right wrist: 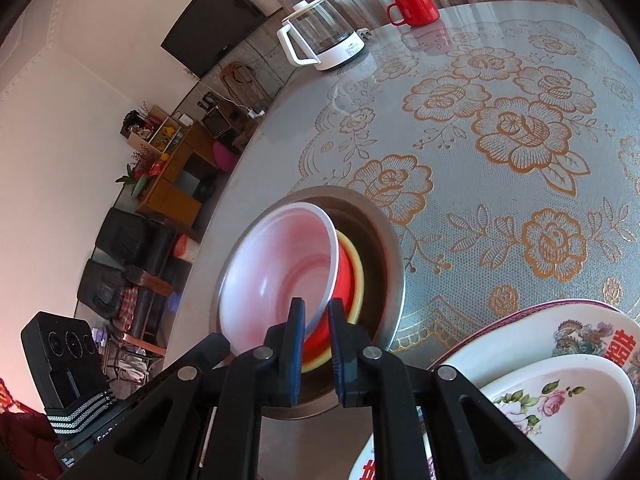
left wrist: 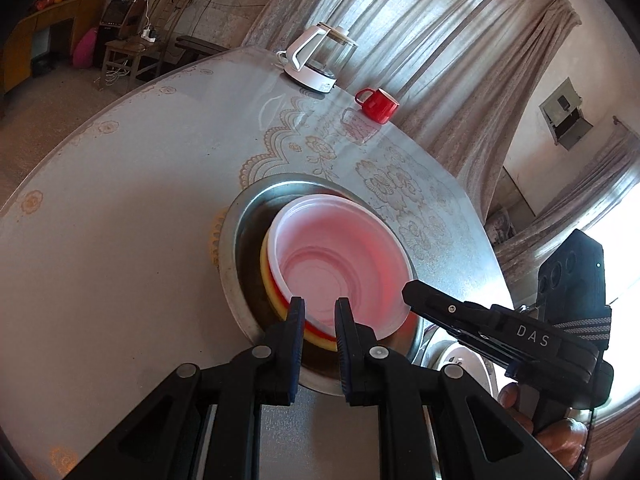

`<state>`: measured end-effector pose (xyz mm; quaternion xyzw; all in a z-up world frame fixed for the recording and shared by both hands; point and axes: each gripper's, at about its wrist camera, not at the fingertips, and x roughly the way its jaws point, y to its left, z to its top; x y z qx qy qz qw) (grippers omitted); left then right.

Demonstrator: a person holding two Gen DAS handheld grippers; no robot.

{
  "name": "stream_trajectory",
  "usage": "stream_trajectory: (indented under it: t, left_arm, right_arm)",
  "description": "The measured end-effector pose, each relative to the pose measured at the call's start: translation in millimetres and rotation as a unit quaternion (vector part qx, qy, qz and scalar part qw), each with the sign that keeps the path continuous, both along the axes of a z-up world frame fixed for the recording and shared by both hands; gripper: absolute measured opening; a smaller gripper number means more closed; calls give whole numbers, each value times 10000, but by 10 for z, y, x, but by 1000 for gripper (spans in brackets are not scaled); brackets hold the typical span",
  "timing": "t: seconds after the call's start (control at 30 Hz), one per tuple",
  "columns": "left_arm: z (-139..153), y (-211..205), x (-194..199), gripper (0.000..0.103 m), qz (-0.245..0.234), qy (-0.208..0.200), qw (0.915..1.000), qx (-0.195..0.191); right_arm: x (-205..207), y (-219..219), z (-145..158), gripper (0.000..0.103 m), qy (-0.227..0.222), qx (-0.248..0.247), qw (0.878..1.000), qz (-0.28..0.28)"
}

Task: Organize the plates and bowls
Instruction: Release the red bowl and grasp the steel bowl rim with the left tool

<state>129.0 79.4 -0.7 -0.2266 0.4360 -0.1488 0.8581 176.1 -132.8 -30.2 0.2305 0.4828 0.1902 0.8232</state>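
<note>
A steel basin (left wrist: 236, 240) (right wrist: 390, 248) on the table holds nested bowls: a white translucent bowl (left wrist: 336, 264) (right wrist: 280, 264) on top, a red bowl (right wrist: 340, 300) under it, a yellow bowl (right wrist: 356, 268) lowest. My left gripper (left wrist: 319, 308) straddles the near rims of the stack, its fingers close around them. My right gripper (right wrist: 316, 312) straddles the white and red bowl rims at the stack's other side; it shows in the left wrist view (left wrist: 416, 292) at the basin's right edge. The white bowl sits tilted.
Two flowered plates (right wrist: 560, 392) are stacked at the near right of the table. A glass kettle (left wrist: 318, 60) (right wrist: 320, 36) and a red mug (left wrist: 378, 104) (right wrist: 414, 6) stand at the far edge. Curtains hang behind.
</note>
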Motion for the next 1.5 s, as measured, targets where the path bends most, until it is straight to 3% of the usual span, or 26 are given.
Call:
stream_trajectory:
  t: [0.33, 0.67, 0.83, 1.03, 1.13, 1.5]
  left_arm:
    - [-24, 79, -8, 15, 163, -105, 9997, 129]
    - [-22, 92, -10, 15, 277, -171, 9988, 352]
    - [-5, 135, -15, 16, 315, -239, 9984, 405]
    - [18, 265, -12, 25, 485, -289, 9977, 364]
    - [28, 347, -10, 31, 648, -350, 9958, 536]
    - [-116, 381, 109, 31, 725, -221, 9891, 1264]
  right_arm:
    - [-74, 59, 37, 17, -272, -624, 9977, -52]
    - [-61, 234, 22, 14, -454, -1064, 9932, 140]
    - [-75, 146, 21, 15, -397, -880, 9953, 102]
    - [-132, -35, 116, 21, -465, -665, 9966, -115]
    - [-130, -147, 142, 22, -476, -582, 9966, -329]
    - [-36, -377, 125, 26, -310, -551, 9953, -729]
